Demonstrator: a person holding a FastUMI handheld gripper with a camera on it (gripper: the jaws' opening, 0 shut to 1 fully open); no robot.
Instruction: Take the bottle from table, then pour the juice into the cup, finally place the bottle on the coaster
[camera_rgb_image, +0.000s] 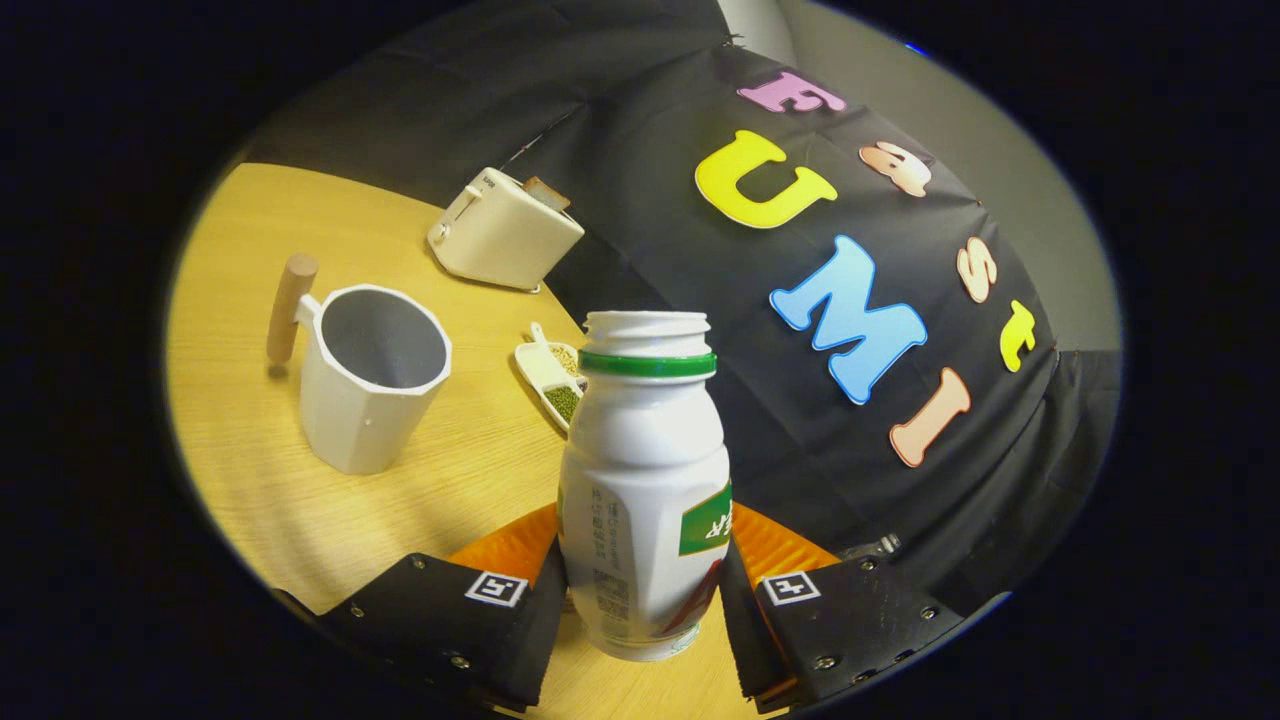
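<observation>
A white uncapped bottle (645, 450) with a green neck ring and a green label stands upright between my fingers. My gripper (640, 585) is shut on its lower body, one finger pressing on each side. An orange ribbed coaster (510, 545) lies on the table right behind the bottle's base and shows on both sides of it. Whether the bottle's base touches the table I cannot tell. A white faceted cup (370, 390) with a wooden handle stands on the table beyond the fingers, to the left of the bottle, and its inside looks empty.
A cream toaster (505, 235) with a slice in it stands at the far side of the round wooden table (260, 480). A small white two-part dish (552, 380) with green grains lies between the cup and the bottle's neck. The booth wall rises close behind the bottle.
</observation>
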